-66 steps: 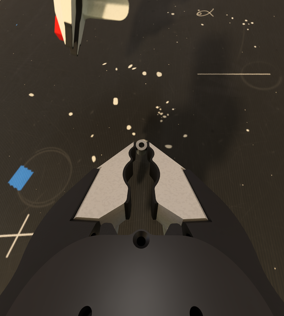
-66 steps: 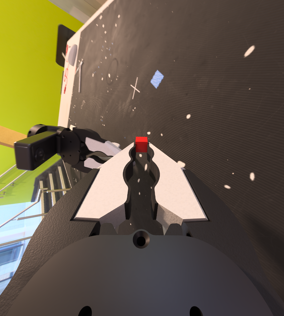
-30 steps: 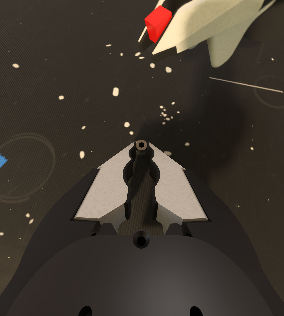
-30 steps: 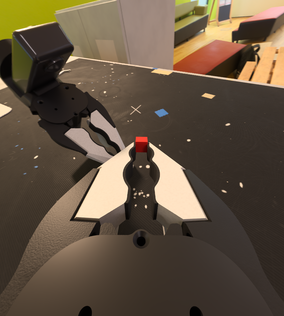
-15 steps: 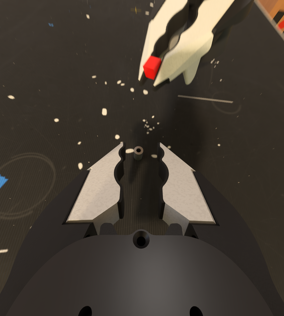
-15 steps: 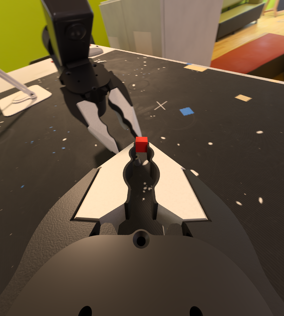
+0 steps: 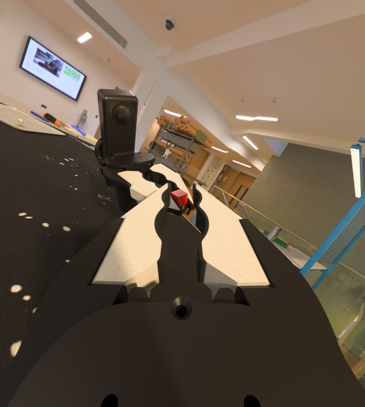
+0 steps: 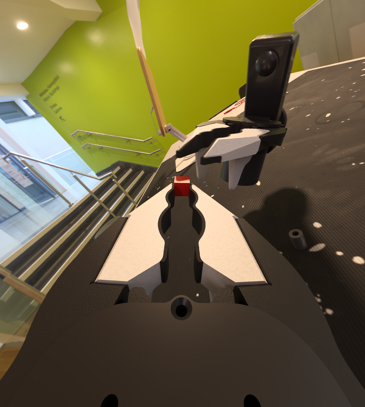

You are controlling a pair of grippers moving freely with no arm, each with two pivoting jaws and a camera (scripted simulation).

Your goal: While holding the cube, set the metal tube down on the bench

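Note:
My right gripper point(image 8: 181, 187) is shut on the small red cube point(image 8: 181, 186) at its fingertips, held above the dark bench point(image 8: 309, 198). The short dark metal tube point(image 8: 297, 239) stands upright on the bench to the right of my right gripper, free of both grippers. My left gripper point(image 7: 181, 189) is open and empty, held above the bench and facing the right gripper. In the left wrist view the cube point(image 7: 179, 197) shows just beyond my open fingertips. The left gripper point(image 8: 190, 156) also shows open in the right wrist view. The tube is not in the left wrist view.
A white mat point(image 7: 23, 125) with an orange-handled tool point(image 7: 51, 117) lies at the bench's far end. The bench edge point(image 8: 155, 176) runs just left of the cube, with stairs point(image 8: 89, 209) beyond it. Pale specks mark the bench.
My left gripper let go of the tube, which now stands on the bench, then lifted away and tilted up level. The right gripper turned and still holds the cube.

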